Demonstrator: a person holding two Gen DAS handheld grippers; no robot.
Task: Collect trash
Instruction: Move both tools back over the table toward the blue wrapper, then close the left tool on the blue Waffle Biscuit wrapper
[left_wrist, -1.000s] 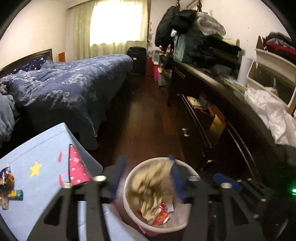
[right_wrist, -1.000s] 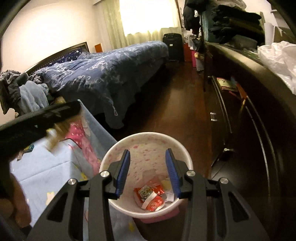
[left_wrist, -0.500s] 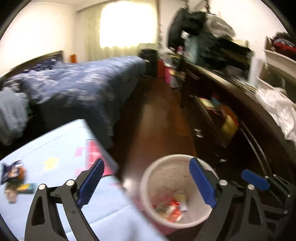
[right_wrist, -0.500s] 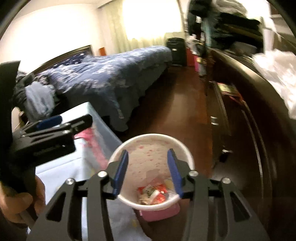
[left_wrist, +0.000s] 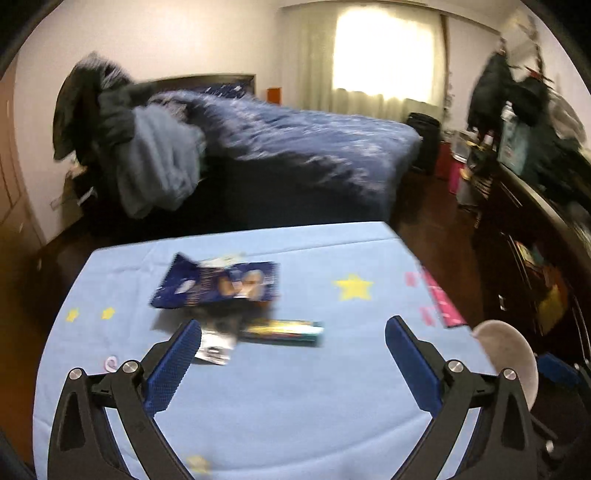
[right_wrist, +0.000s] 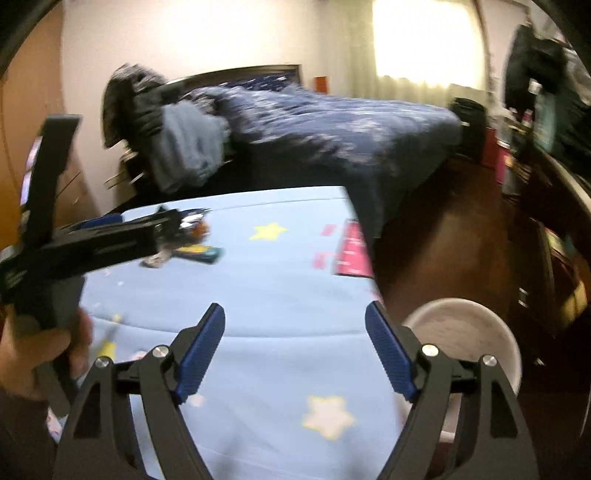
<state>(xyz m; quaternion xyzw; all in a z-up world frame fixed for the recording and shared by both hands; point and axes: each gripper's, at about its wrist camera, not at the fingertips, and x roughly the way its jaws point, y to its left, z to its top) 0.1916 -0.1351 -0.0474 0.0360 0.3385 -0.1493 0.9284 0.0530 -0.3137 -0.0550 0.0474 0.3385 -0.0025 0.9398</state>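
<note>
Left gripper (left_wrist: 293, 341) wide open and empty, jaws just widened, over light-blue star-print tablecloth (left_wrist: 295, 406), right gripper (right_wrist: 294, 328) likewise spread, holding nothing, dark-blue snack wrapper (left_wrist: 218, 286) and green-gold tube (left_wrist: 284, 330) lying ahead, white round trash bin (right_wrist: 465, 332) beside the table's right edge.

Blue wrapper (left_wrist: 216, 286) flat on tablecloth; bar wrapper (left_wrist: 284, 330) beside; bin (right_wrist: 469, 338) right.
</note>
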